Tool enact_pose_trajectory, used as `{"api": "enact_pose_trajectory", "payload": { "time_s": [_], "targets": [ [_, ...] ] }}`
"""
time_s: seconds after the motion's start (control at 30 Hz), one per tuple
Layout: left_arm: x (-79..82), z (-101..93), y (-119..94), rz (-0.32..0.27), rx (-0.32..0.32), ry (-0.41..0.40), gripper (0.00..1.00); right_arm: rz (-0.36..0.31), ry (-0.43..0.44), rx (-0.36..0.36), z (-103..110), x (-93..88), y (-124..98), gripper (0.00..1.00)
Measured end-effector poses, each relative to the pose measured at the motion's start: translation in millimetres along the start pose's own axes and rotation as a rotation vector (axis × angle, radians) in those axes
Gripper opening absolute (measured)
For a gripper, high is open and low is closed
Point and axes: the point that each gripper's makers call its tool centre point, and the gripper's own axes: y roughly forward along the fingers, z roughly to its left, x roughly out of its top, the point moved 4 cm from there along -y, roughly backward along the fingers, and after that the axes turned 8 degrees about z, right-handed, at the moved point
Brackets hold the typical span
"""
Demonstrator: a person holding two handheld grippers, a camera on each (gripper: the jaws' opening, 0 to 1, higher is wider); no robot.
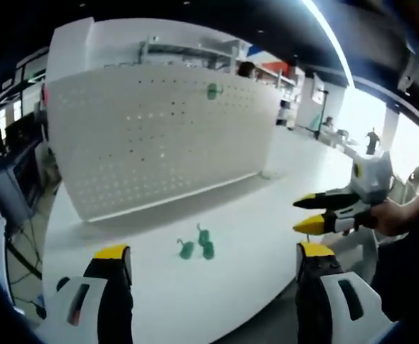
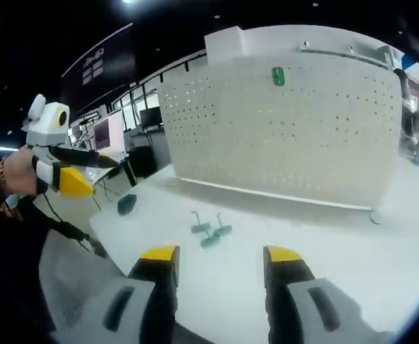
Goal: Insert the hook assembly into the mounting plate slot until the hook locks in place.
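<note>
Left gripper (image 1: 213, 256) and right gripper (image 2: 220, 256) are hovering with jaws spread wide, gripping nothing. Three green hooks (image 1: 197, 245) are lying loose on the white table (image 1: 267, 215). Behind, the pegboard (image 1: 152, 136) is standing upright, carrying one green hook (image 1: 213, 91).
</note>
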Motion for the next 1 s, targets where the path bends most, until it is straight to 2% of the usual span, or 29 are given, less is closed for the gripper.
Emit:
{"api": "enact_pose_trajectory", "payload": {
  "time_s": [0.5, 0.63, 0.7, 0.8, 1.0],
  "targets": [
    [-11.8, -0.4, 6.3, 0.032, -0.012, -0.004, 0.96, 0.067, -0.002, 0.051, 16.6, -21.3, 3.5, 0.43],
    [-13.0, -1.8, 6.9, 0.049, -0.008, 0.006, 0.96, 0.066, -0.004, 0.063, 18.9, -23.2, 3.1, 0.43],
    [-13.3, -2.0, 6.8, 0.053, -0.007, 0.002, 0.96, 0.074, 0.019, 0.070, 18.6, -27.0, 3.9, 0.43],
    [-13.9, -4.0, 6.8, 0.049, -0.015, -0.019, 0.97, 0.093, 0.026, 0.079, 18.8, -30.9, 7.3, 0.42],
    [-25.6, -4.6, 9.6, 0.086, -0.014, -0.019, 0.98, 0.102, 0.017, 0.108, 20.4, -29.7, 19.5, 0.40]
  ]
}}
